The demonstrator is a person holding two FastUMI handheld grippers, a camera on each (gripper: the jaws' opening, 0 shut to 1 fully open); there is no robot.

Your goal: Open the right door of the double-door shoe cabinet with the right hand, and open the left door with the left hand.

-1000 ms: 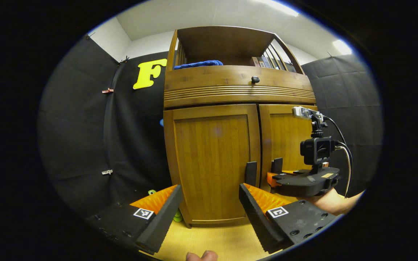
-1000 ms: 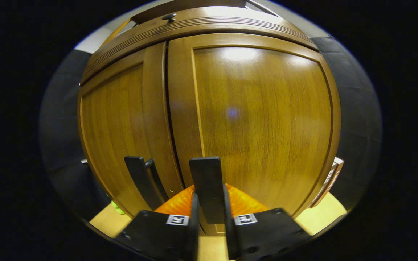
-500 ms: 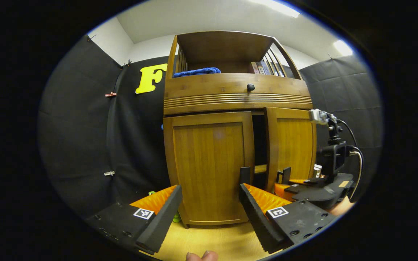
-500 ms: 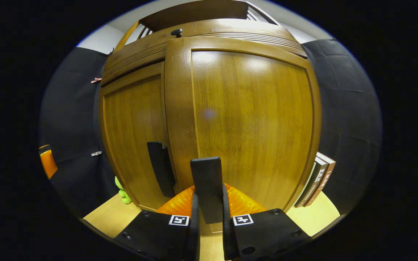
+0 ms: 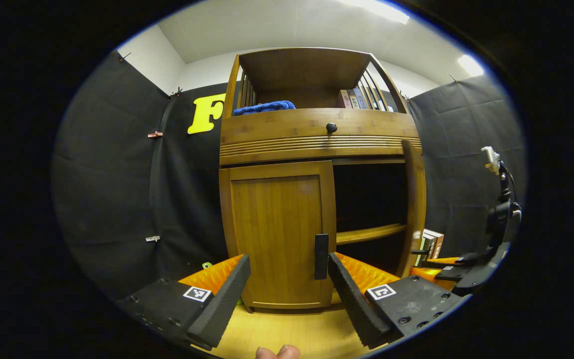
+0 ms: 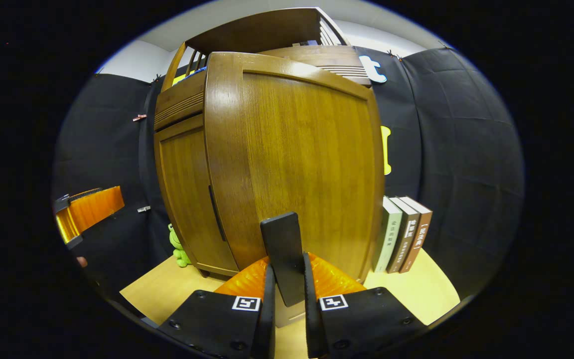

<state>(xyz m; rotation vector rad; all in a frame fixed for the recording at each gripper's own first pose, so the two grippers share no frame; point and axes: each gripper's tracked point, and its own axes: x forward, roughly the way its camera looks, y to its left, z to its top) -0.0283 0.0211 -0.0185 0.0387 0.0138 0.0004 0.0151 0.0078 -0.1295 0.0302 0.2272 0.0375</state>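
- The right gripper (image 6: 287,299) pinches the right door's handle (image 6: 283,257) between both fingers, holding the right door (image 6: 292,164) swung wide off the shoe cabinet (image 5: 312,134) so its shelf (image 5: 369,233) shows.
- The left gripper (image 5: 287,294) hangs with fingers spread before the cabinet's closed left door (image 5: 277,229), lined up near the left handle (image 5: 321,256), evidently for its own pull.

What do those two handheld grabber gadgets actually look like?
The left gripper has a dark, boxy body with small square black-and-white tags, ribbed orange inner parts and two long ridged fingers. The right gripper has the same build; seen from the left gripper view, it carries a small camera on a stalk with a cable.
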